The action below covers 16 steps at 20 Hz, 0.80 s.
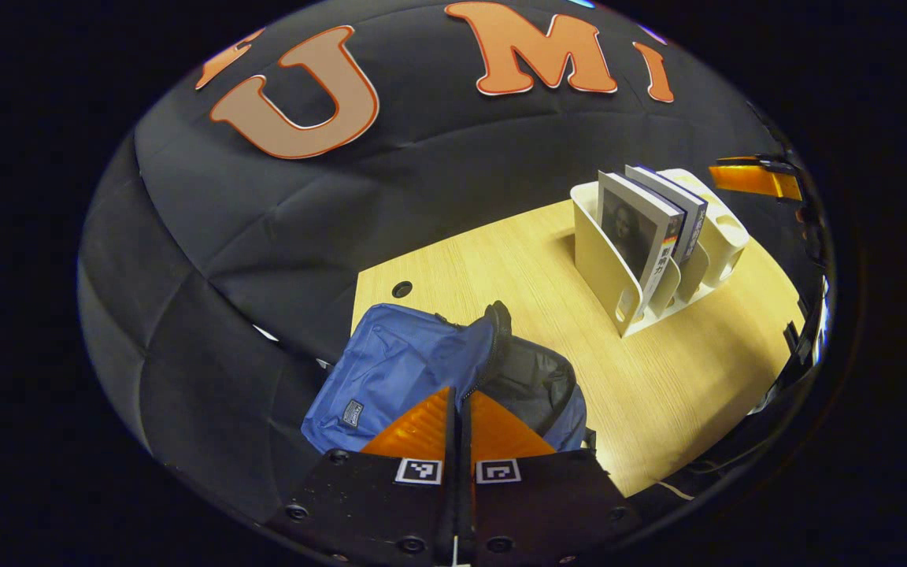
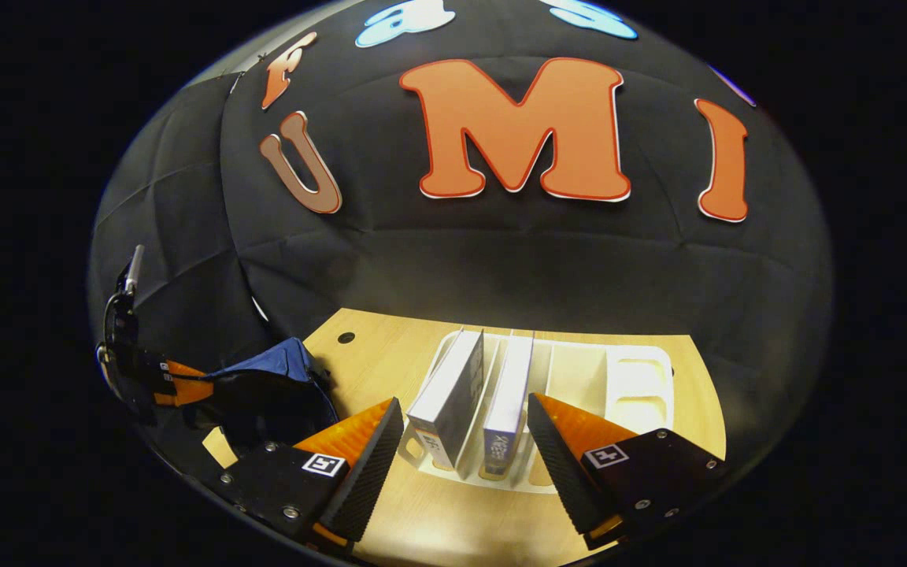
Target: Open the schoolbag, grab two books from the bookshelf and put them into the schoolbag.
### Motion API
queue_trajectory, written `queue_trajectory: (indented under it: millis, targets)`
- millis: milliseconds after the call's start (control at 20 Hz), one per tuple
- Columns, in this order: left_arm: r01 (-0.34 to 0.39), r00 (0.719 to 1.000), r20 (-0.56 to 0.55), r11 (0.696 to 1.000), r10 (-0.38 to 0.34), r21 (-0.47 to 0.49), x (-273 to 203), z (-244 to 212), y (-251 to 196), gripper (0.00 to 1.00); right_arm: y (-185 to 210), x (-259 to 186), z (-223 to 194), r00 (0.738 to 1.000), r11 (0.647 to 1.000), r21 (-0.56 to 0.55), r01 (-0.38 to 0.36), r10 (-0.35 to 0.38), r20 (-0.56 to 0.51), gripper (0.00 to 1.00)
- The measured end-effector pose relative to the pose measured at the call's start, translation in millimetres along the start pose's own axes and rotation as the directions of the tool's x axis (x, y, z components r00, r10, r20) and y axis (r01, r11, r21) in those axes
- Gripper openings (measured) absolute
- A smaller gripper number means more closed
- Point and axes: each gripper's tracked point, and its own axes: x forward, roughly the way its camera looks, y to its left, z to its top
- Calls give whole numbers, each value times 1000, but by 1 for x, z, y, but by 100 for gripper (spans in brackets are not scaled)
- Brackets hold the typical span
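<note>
With the blue schoolbag [image 1: 406, 370] open on the counter [image 1: 658, 378] under the closed left gripper [image 1: 460, 417], the right gripper [image 2: 465, 441], jaws wide, faces two books [image 2: 453, 394] upright in the white bookshelf [image 2: 634, 386], needing to close on one next

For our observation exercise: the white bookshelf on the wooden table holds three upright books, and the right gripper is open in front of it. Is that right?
Not quite: the bookshelf holds two upright books, not three, as the right gripper view shows. The right gripper is indeed open before it.

Dim booth, tabletop [image 1: 658, 378] brightly lit, perhaps from overhead; edges warped.
</note>
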Motion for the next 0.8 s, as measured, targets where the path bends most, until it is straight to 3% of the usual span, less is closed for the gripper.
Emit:
queue_trajectory:
  millis: [300, 700, 800]
  targets:
    - [44, 999, 19, 999, -44, 2, -1, 4, 14, 2, 23, 50, 4, 987, 999, 29, 25, -20, -161, 94]
    - [96, 994, 51, 995, -96, 11, 4, 5, 25, 2, 16, 95, -10, 927, 989, 60, 134, -104, -359, 95]
    - [112, 992, 59, 994, -112, 9, 6, 4, 25, 2, 19, 103, -12, 913, 988, 75, 138, -97, -397, 94]
